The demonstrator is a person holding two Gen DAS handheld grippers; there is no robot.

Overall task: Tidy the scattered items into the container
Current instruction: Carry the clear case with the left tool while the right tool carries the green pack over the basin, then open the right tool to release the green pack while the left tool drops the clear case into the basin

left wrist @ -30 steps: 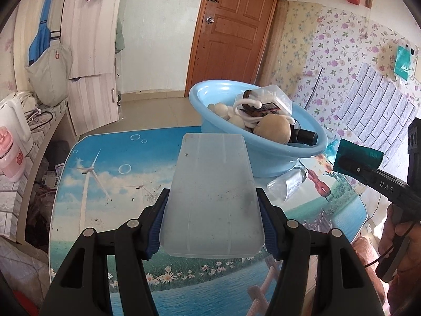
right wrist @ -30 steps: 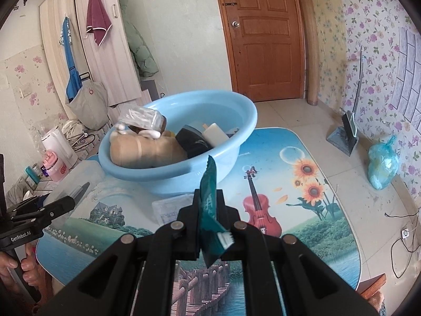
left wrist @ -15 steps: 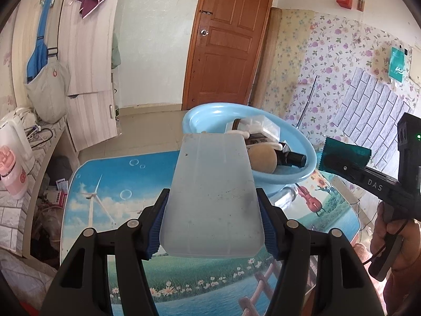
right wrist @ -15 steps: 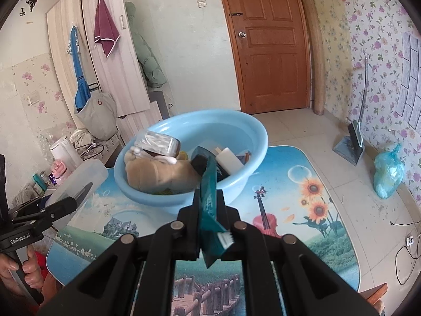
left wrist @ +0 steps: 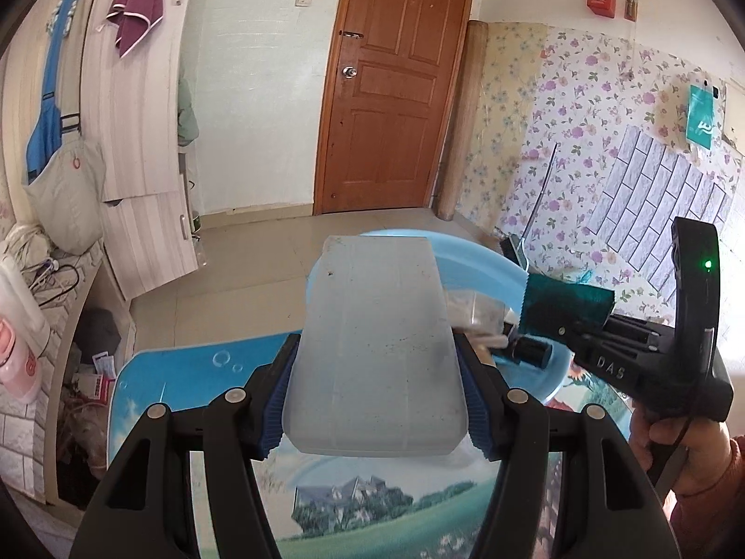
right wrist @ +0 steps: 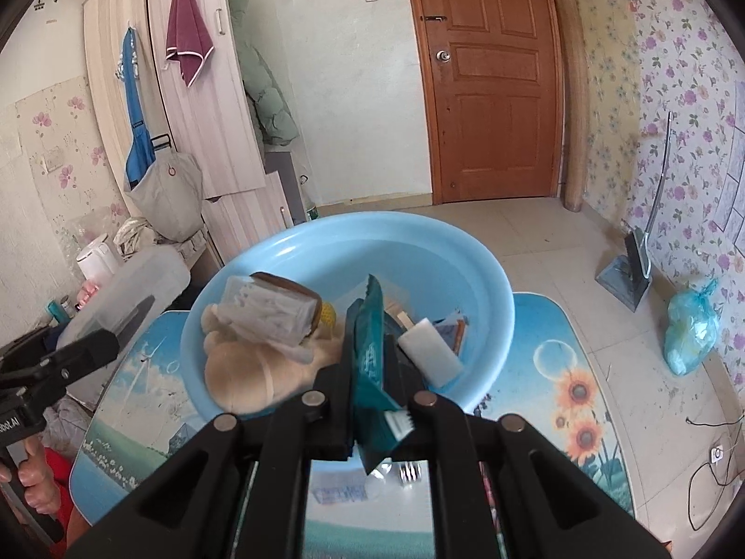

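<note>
In the left wrist view, the left gripper [left wrist: 375,400] filled the lower centre of the frame, its blue-padded jaws pinching a translucent, frosted plastic box [left wrist: 377,349] by its two long sides. The box rose toward the middle of the frame and hid much of the round light-blue plastic basin [left wrist: 470,263] behind it. At the right of that view a hand [left wrist: 684,452] carried the right gripper [left wrist: 565,321], whose jaws were pressed together on a flat teal foil sachet [left wrist: 565,300] held over the basin's near rim.

The right wrist view showed that sachet [right wrist: 370,363] edge-on at lower centre, clamped upright between the jaws, with the basin [right wrist: 465,251] directly ahead in mid-frame. Inside lay a tan plush toy [right wrist: 242,368], a clear wrapped block [right wrist: 270,310] and a white bottle [right wrist: 430,349]. The frosted box [right wrist: 135,289] entered from the left edge, beside the basin. Small clear items [right wrist: 368,484] remained on the picture-printed tabletop [right wrist: 558,400] below the jaws.

The step in hand appeared to be carrying both items to the basin. Next, each gripper would need to be over the basin's open interior before its jaws spread; the bulky box would want a free spot among the piled contents, or it might tip over the rim.
</note>
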